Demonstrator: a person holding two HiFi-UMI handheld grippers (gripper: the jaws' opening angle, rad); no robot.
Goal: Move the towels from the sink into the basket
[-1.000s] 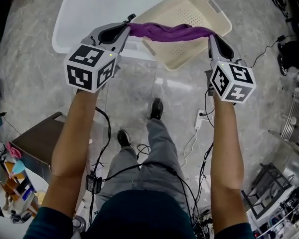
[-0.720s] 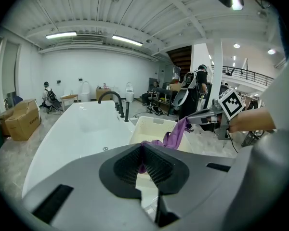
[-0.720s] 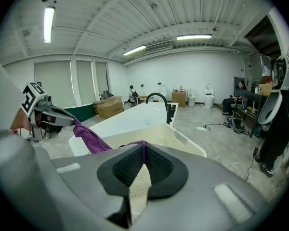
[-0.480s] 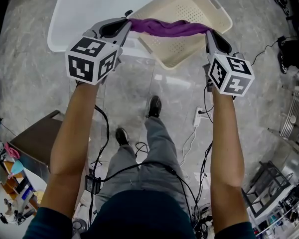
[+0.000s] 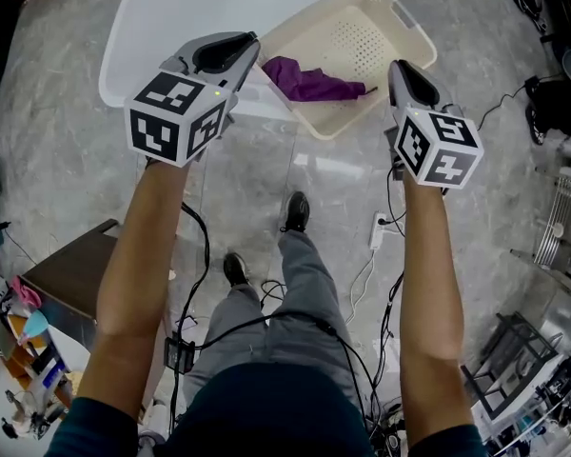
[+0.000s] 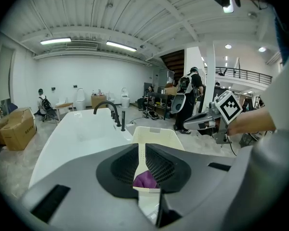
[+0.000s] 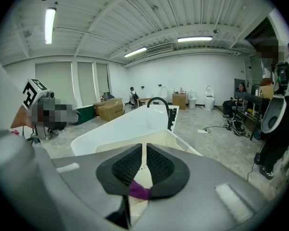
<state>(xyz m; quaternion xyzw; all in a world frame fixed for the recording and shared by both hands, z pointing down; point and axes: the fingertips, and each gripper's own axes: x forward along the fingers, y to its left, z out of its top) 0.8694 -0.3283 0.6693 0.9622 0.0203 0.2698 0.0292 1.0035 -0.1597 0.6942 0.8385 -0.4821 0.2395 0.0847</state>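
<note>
**Towel let go into the basket, both grippers open**

The towel (image 5: 314, 82) lies bunched in the basket (image 5: 414, 38), below and between the two sets of fingertips and clear of both. The left gripper (image 5: 251, 48) and right gripper (image 5: 396, 69) hang above the basket's near rim, one at each side. That fits a cloth carried by its two ends and dropped between them.

Both pairs of jaws have just been opening. The left gripper's fingers (image 6: 161, 166) stand a narrow slit apart with nothing in it. The purple seen through the slit is the towel down in the basket. The right gripper's fingers (image 7: 161, 166) show the same: a slim gap, empty, with cloth far beneath.

The towel's long axis runs across the basket from the left fingertips toward the right. The thick, crumpled end sits nearer the left fingertips and a thin tail points at the right ones. The sink (image 5: 162, 17) beyond the left fingertips looks bare where it shows.
</note>
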